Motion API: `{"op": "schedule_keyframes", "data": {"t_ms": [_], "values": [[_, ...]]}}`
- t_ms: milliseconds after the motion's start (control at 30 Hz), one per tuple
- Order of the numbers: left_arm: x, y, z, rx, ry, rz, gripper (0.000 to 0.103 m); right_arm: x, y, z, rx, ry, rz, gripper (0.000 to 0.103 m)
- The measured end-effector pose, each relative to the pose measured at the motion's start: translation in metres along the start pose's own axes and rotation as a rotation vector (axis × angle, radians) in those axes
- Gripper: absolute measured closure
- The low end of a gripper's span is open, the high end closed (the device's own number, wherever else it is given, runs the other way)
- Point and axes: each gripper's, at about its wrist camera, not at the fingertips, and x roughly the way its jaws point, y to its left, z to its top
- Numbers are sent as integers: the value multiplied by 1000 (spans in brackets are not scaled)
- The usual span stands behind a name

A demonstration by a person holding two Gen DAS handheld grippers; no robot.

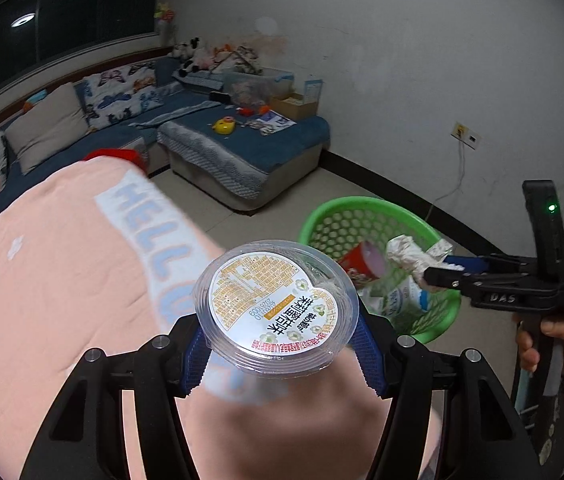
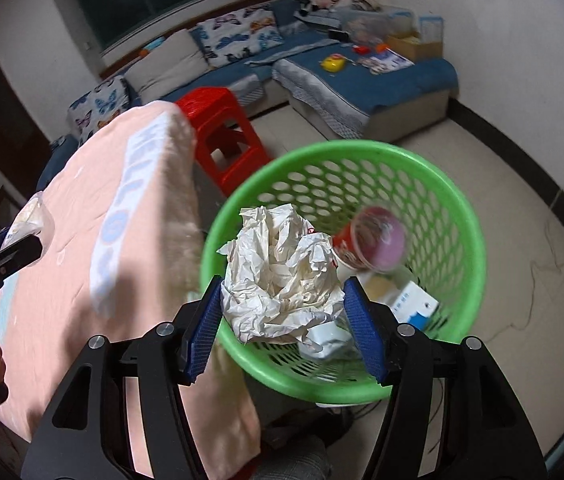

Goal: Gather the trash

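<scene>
**A:** Biggest first. Open room?

**B:** Pale floor [image 1: 289, 188], bare between the blue sofa [image 1: 202, 136] and the wall [image 1: 401, 60]. Free above the green basket [image 2: 361, 148] too.

**A:** And the table?

**B:** Covered by a pink cloth [image 1: 62, 260] with pale blue lettering. Fills the left of both views. Drops over the near edge, just beside the basket's left rim.

**A:** Anything crowding that edge?

**B:** A red stool [image 2: 218, 120], behind the basket and tight against the table's far corner.

**A:** The basket itself?

**B:** Round, holed wall, wide rim, mouth open upward. Stands on the floor beside the table. Holds a red cup [image 2: 373, 240] on its side and a white and blue carton [image 2: 413, 304] lower down.

**A:** Right gripper [image 2: 283, 284]?

**B:** Clenched on a ball of crumpled paper [image 2: 282, 272], a blue pad at either side. Hangs above the basket's near left part, inside the rim line.

**A:** Left gripper [image 1: 282, 356]?

**B:** Grasping a clear plastic tub [image 1: 278, 300] by its sides, printed lid seal facing the camera. Over the cloth, near the table's edge, short of the basket's rim.
</scene>
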Motion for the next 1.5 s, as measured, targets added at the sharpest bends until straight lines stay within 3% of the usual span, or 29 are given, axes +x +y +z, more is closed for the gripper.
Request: {"op": "schedule_keyframes", "data": {"t_ms": [167,300,1100,1500], "values": [[14,-21,16,33,11,-10,43,-2,-15,-1,24,-4,0,38],[26,-32,25,53,20,-17,43,-4,-26,0,42,-16,19,29],[130,-93,40,81,165,-64,43,-45,-67,-29,59,-61,17,28],[118,-91,36,48,150,-87,33,-45,-62,-37,61,-54,33,28]]}}
